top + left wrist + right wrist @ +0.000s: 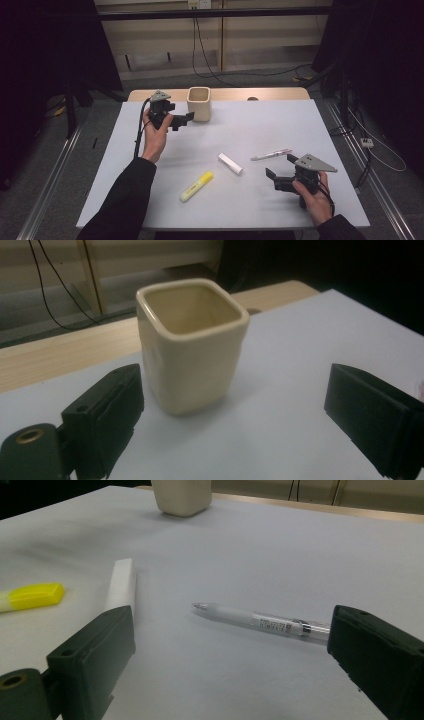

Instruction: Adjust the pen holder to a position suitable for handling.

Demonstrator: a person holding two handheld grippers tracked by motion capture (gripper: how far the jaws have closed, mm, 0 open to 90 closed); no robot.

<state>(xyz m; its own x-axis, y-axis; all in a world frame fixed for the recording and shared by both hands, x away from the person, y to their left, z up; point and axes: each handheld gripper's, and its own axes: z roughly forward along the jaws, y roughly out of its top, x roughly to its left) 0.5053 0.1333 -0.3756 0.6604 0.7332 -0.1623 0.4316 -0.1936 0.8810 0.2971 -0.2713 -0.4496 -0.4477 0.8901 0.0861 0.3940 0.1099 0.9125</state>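
A cream square cup stands upright and empty at the back of the white table. My left gripper is open just left of the cup, jaws pointing at it with nothing between them. A clear white pen lies on the right side. My right gripper is open close behind the pen, apart from it. A white stick-shaped object and a yellow highlighter lie near the middle.
A wooden table edge runs behind the white one. Cables trail on the floor beyond, with dark stands at both sides. Metal rails run along the floor left and right.
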